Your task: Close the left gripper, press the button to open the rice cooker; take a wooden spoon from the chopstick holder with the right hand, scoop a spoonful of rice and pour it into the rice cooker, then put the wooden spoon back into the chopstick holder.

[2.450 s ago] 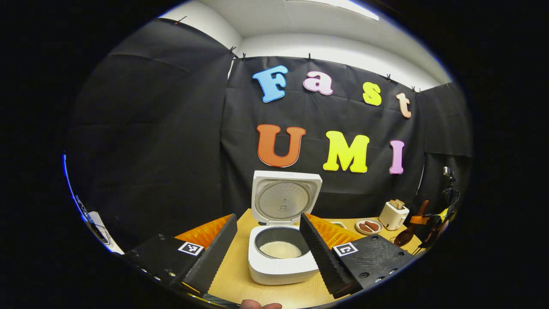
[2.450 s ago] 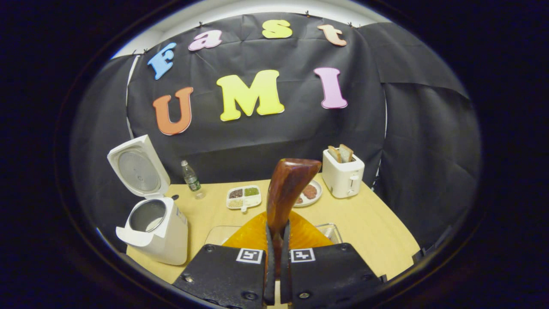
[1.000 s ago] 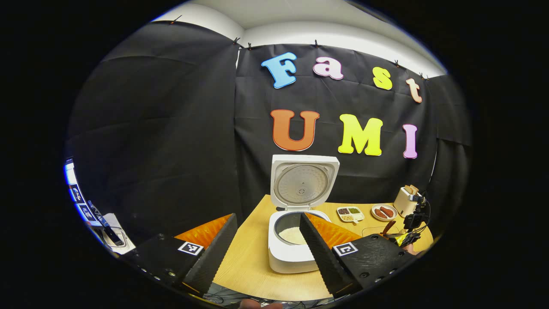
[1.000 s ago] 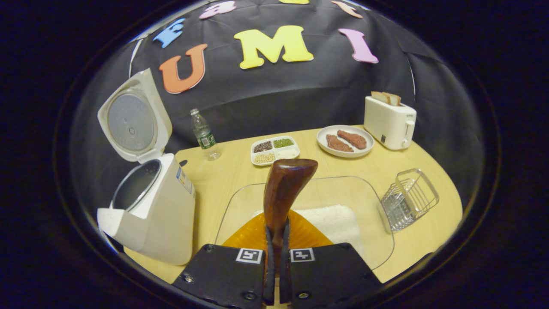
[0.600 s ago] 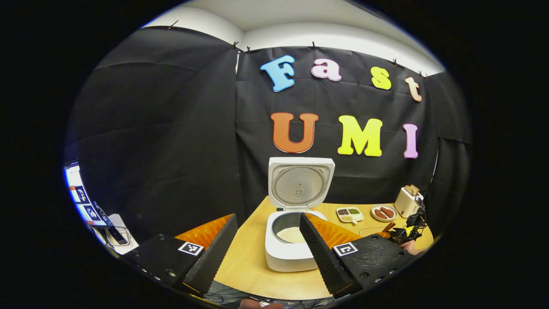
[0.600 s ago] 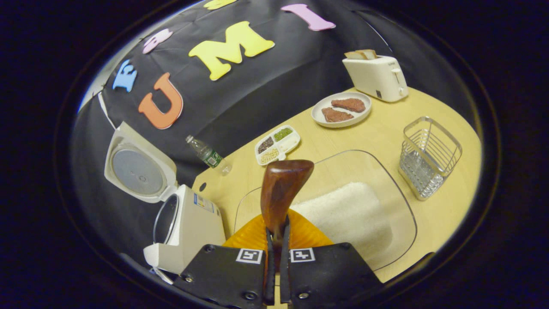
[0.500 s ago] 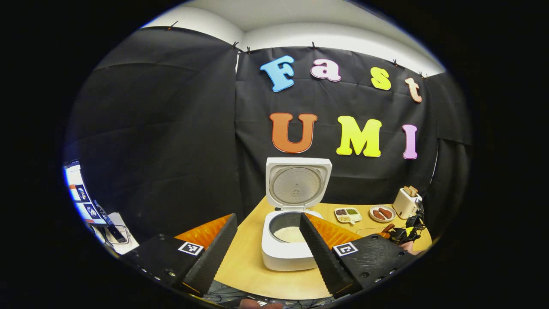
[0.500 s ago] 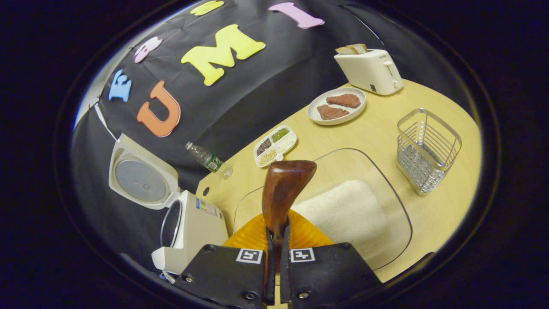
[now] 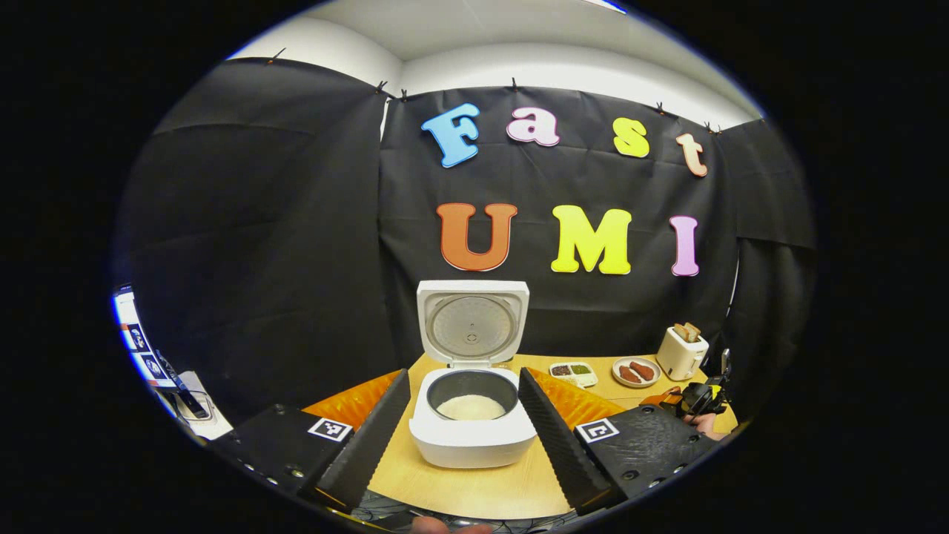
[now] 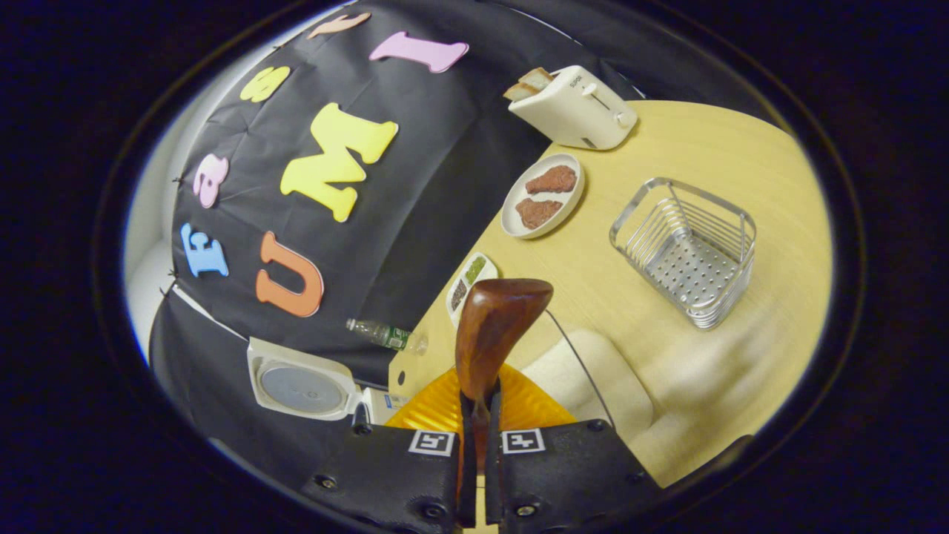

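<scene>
The right gripper [image 10: 479,475] has its jaws clamped on the dark brown wooden spoon [image 10: 493,330], tilted above the clear tray of white rice [image 10: 593,386] at the worktop's near edge. The left gripper [image 9: 463,437] hangs with jaws apart before the open white rice cooker [image 9: 472,415]. Likely step: returning the spoon; next it must reach the wire chopstick holder [image 10: 686,252] and enter upright.

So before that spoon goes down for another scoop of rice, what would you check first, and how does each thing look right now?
1. Right gripper shut on the wooden spoon: ok.
2. Rice cooker lid up: ok.
3. Rice left in the clear tray: ok.
4. Left gripper clear of the cooker opening: ok, open and hanging in front.
5. Chopstick holder upright, free for the spoon's return: ok.
6. Spoon bowl empty: cannot tell.
</scene>
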`<state>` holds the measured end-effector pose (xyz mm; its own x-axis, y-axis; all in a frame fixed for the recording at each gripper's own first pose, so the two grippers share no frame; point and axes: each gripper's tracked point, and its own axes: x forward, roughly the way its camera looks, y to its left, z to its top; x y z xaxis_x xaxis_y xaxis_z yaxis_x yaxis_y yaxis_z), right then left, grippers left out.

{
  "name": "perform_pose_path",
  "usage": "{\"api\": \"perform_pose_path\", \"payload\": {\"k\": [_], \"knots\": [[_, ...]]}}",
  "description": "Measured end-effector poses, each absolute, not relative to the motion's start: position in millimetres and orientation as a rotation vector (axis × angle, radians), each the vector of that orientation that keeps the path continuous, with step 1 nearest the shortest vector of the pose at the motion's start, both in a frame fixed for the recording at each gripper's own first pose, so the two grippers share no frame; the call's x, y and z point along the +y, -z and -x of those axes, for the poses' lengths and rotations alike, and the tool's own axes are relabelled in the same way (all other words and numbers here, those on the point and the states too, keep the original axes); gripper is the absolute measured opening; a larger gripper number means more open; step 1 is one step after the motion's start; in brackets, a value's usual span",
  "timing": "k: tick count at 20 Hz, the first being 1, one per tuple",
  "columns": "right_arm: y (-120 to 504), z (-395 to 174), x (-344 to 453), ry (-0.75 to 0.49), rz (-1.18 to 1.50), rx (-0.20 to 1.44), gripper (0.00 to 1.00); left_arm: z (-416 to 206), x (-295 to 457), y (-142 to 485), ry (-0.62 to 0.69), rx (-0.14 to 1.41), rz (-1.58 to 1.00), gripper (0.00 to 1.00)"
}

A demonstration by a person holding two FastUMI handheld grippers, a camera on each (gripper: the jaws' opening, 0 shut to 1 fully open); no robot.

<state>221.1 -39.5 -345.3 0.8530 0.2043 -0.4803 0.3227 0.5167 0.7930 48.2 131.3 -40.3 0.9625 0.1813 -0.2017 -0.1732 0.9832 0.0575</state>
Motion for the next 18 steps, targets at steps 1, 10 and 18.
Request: {"api": "perform_pose_path", "payload": {"k": [1,10,18], "knots": [[335,-222,-43,0.066,-1.035,0.559,0.1,-49,127,38,-0.172,0.198,-0.035,0.94],[209,-242,1,-0.088,-1.014,0.438,0.1,-34,129,26,-0.168,0.136,-0.065,0.94],[158,-281,148,-0.277,-0.936,0.476,0.1,-1,171,6,-0.214,0.047,-0.06,0.94]]}}
